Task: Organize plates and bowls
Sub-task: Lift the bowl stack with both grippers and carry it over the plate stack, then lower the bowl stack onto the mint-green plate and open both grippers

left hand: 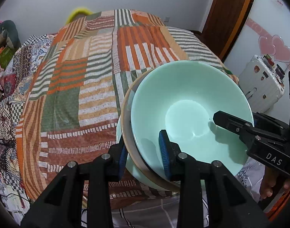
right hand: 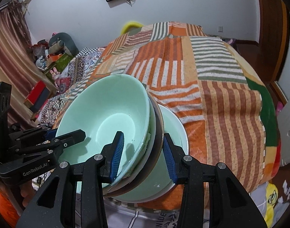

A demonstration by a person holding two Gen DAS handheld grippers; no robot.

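A pale green bowl (left hand: 190,112) sits on top of a stack of bowls and plates; it also shows in the right wrist view (right hand: 110,112). Under it are a tan-rimmed dish (left hand: 125,133) and a wider pale plate (right hand: 175,131). My left gripper (left hand: 144,152) straddles the stack's near-left rims, blue pads on each side, shut on them. My right gripper (right hand: 143,152) straddles the opposite rims the same way, one finger inside the green bowl. Each gripper appears in the other's view, the right in the left wrist view (left hand: 240,125), the left in the right wrist view (right hand: 68,136).
The stack is over the near edge of a bed with an orange, green and white striped patchwork blanket (left hand: 99,72). A white suitcase (left hand: 262,83) stands right, by a wooden door frame (left hand: 226,19). Clutter and boxes (right hand: 49,57) lie to the left.
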